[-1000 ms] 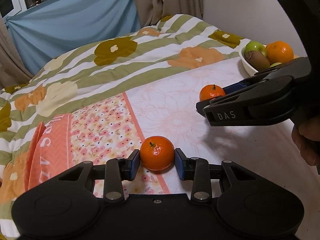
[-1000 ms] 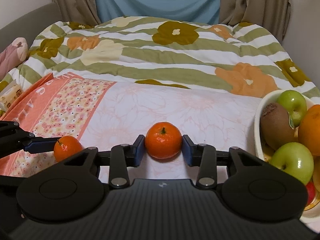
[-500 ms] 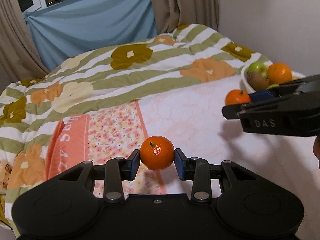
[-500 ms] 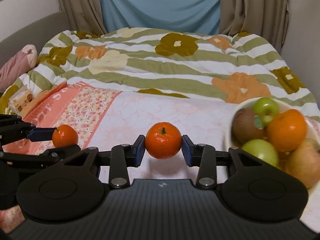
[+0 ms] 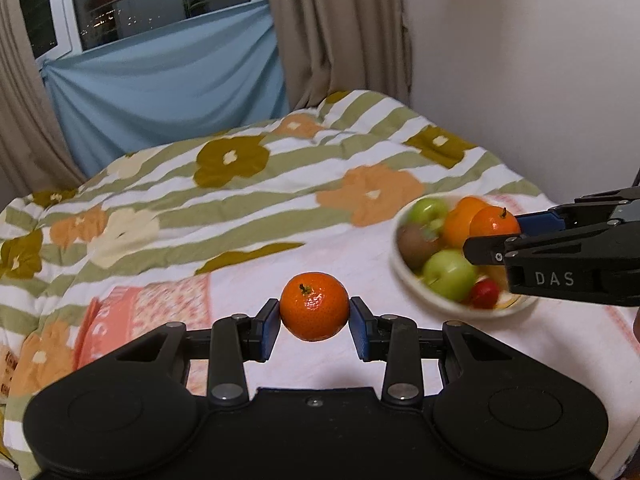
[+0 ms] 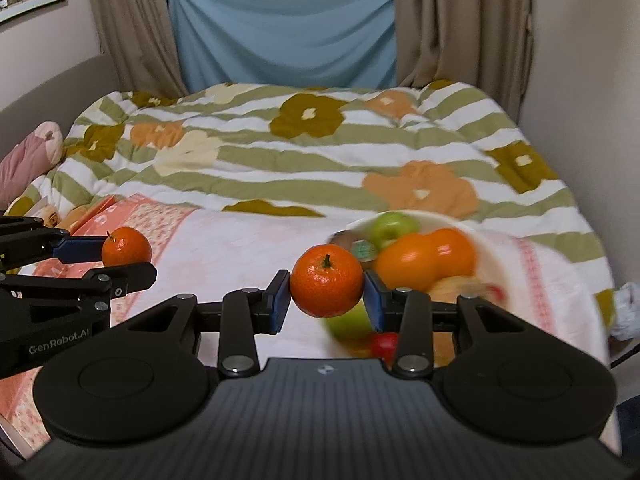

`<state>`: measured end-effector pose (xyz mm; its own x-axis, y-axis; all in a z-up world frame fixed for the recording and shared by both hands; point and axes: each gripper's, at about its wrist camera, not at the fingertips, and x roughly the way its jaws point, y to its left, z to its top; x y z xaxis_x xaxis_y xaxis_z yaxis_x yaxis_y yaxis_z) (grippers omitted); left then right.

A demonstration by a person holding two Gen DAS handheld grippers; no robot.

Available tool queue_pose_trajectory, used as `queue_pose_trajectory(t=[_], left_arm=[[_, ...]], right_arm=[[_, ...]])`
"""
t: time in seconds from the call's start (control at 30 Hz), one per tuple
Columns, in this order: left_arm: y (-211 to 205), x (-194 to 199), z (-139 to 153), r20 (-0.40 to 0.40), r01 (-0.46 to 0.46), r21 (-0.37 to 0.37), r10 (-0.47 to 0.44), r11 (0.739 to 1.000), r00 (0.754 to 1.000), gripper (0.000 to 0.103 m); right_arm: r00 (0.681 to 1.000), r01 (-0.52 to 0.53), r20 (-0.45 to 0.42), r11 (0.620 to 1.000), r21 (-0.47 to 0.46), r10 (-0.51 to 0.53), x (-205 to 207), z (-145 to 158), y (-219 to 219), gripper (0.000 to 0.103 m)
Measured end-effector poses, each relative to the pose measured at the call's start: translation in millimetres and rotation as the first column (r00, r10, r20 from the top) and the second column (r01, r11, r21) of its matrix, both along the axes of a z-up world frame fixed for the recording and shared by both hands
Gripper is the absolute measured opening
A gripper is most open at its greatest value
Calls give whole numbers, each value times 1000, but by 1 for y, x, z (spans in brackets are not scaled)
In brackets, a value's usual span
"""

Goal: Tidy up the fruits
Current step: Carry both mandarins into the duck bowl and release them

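Above the bed, each gripper has its fingers clamped on a mandarin: the left gripper holds one near the middle, the right gripper another over the white fruit bowl (apples, oranges inside).

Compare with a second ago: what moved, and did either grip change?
Both grippers have lifted their small orange mandarins off the pink floral bedsheet and carried them toward the white fruit bowl. The right gripper now holds its mandarin at the bowl's near edge; the left gripper trails with its mandarin in the air. Unchanged: both grips shut, bowl contents, striped flowered quilt.
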<state>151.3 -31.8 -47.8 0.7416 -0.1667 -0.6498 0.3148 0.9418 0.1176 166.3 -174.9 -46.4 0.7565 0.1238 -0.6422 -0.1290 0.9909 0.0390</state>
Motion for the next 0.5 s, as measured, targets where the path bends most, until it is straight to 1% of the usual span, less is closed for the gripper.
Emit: queue_pose_trajectory(t=[0.27, 0.37, 0.5], left_arm=[[-66, -7, 11, 2, 42, -21, -42, 999, 999, 41], [-91, -7, 8, -7, 57, -27, -57, 998, 998, 41], [-121, -1, -3, -26, 60, -33, -61, 998, 998, 41]], right_arm=[[999, 37, 19, 999, -5, -37, -9, 20, -71, 54], [999, 38, 22, 999, -15, -38, -8, 22, -93, 54], [999, 27, 20, 999, -23, -26, -3, 20, -120, 54]])
